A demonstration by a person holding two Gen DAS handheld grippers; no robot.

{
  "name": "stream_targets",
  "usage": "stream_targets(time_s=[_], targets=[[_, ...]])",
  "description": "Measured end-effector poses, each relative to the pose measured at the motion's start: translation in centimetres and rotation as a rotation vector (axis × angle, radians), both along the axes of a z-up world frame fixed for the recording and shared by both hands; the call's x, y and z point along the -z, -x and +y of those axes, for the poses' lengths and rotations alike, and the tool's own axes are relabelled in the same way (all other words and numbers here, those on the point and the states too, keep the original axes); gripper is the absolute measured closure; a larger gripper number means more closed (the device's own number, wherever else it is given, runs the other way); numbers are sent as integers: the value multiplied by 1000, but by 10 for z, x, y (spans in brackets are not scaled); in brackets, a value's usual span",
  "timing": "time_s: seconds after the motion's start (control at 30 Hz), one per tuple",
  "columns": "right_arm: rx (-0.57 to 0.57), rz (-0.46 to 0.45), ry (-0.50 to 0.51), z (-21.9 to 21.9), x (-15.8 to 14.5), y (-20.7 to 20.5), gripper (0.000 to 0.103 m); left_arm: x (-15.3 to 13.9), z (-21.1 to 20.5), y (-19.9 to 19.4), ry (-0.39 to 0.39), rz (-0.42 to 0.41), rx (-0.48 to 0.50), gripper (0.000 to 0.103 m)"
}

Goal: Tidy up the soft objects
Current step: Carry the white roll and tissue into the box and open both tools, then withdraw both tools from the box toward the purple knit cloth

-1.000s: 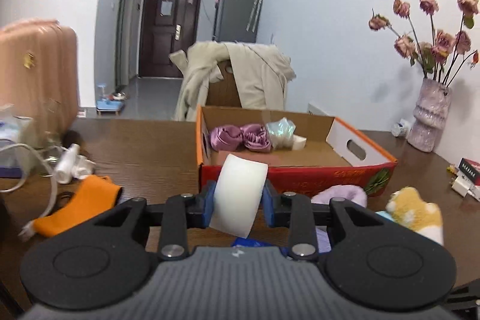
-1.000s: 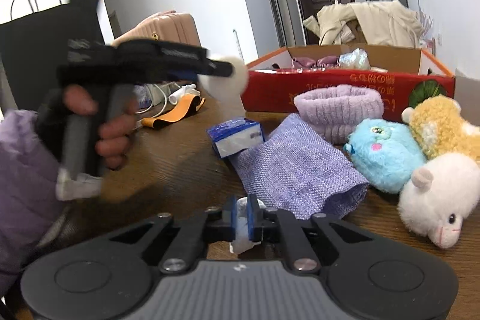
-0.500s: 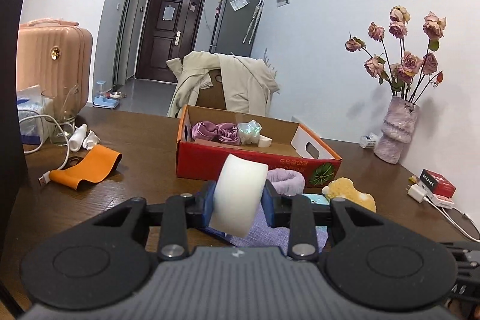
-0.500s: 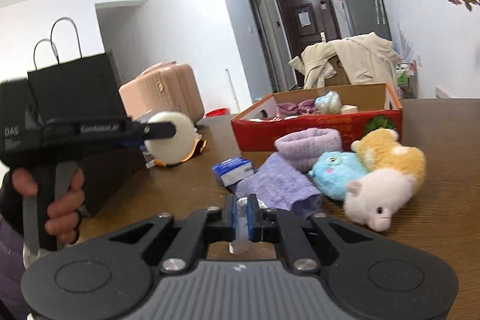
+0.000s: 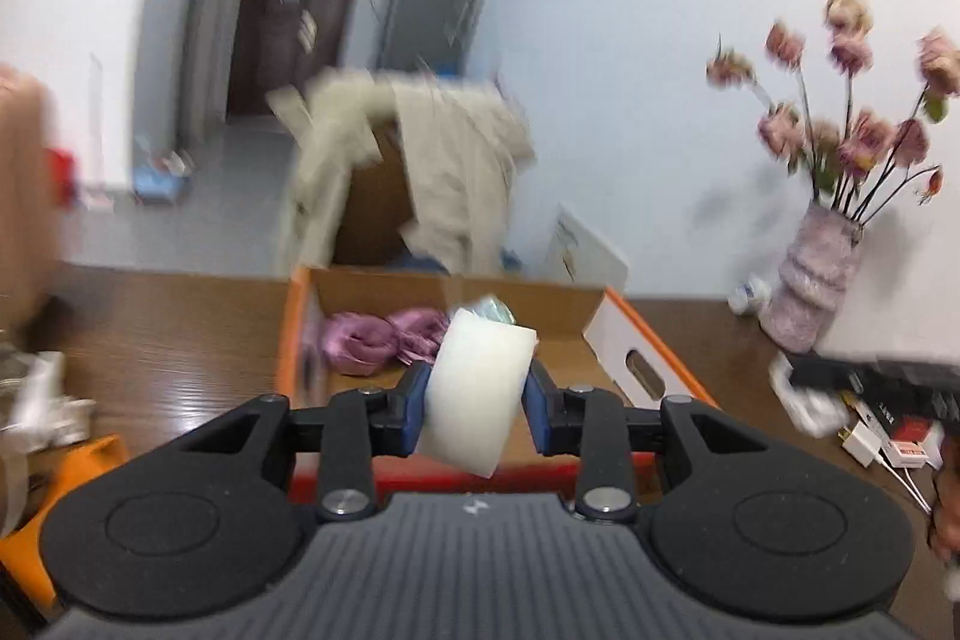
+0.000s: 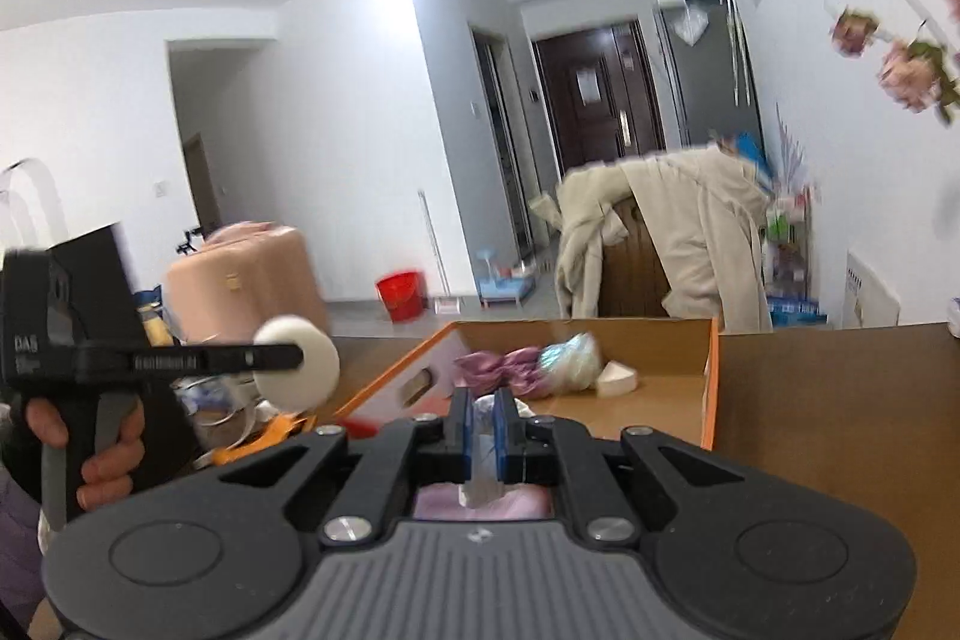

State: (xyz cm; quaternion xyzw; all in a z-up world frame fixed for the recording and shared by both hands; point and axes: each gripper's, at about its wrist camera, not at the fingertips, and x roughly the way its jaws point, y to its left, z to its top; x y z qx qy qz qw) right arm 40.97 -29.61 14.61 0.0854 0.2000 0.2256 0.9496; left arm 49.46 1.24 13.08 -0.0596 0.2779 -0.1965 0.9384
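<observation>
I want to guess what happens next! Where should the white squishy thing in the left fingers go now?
Probably forward a little and over the cardboard box, then let go. The left gripper grips the white sponge just before the box's near edge, and purple fabric already lies inside.

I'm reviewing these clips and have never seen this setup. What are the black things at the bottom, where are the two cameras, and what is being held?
There is no robot. A person holds a hand-held claw in each hand, and a camera on each looks forward along its fingers. In the left view, the left claw grips a white foam roll. In the right view, the right claw pinches a small clear wrapped item. Ahead, on the brown table, stands a cardboard box with purple fabric inside.
</observation>
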Motion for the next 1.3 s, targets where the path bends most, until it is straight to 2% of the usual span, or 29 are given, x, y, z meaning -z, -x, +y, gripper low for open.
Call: stream_targets(time_s=[0.07, 0.13, 0.27, 0.3, 0.33, 0.37, 0.43, 0.47, 0.5, 0.57, 0.63, 0.87, 0.93, 1.03, 1.17, 1.3], targets=[[27, 73, 11, -3, -5, -53, 96, 13, -4, -45, -10, 68, -46, 70], [59, 139, 56, -1, -3, -110, 96, 29, -11, -89, -64, 111, -27, 70], [143, 285, 88, 3, 28, -219, 96, 61, -18, -147, -155, 213, -50, 70], [170, 306, 106, 5, 38, -235, 96, 67, -19, -153, -184, 211, -65, 68], [202, 326, 127, 7, 48, -253, 96, 73, -19, -158, -210, 211, -76, 54], [232, 339, 150, 9, 58, -270, 93, 78, -19, -161, -228, 213, -81, 44], [292, 356, 159, 10, 74, -291, 81, 79, -20, -160, -235, 193, -52, 30], [305, 348, 170, 11, 81, -297, 60, 80, -21, -158, -239, 192, -46, 29], [312, 335, 175, 10, 84, -299, 52, 81, -23, -157, -261, 188, -49, 29], [288, 327, 157, 11, 85, -302, 48, 83, -27, -153, -294, 177, -44, 29], [314, 297, 168, 12, 85, -298, 37, 83, -26, -151, -284, 179, -52, 29], [290, 288, 200, 13, 84, -295, 37, 76, -17, -144, -186, 186, -73, 29], [299, 290, 202, 16, 80, -289, 37, 61, -10, -136, -151, 193, -99, 28], [293, 282, 190, 17, 62, -273, 37, 25, -3, -112, -147, 112, -102, 25], [244, 279, 188, 18, 13, -236, 36, -23, 4, -74, -168, 39, -134, 24], [210, 238, 212, 12, -32, -193, 25, -56, 6, -21, -189, -25, -148, 22]])
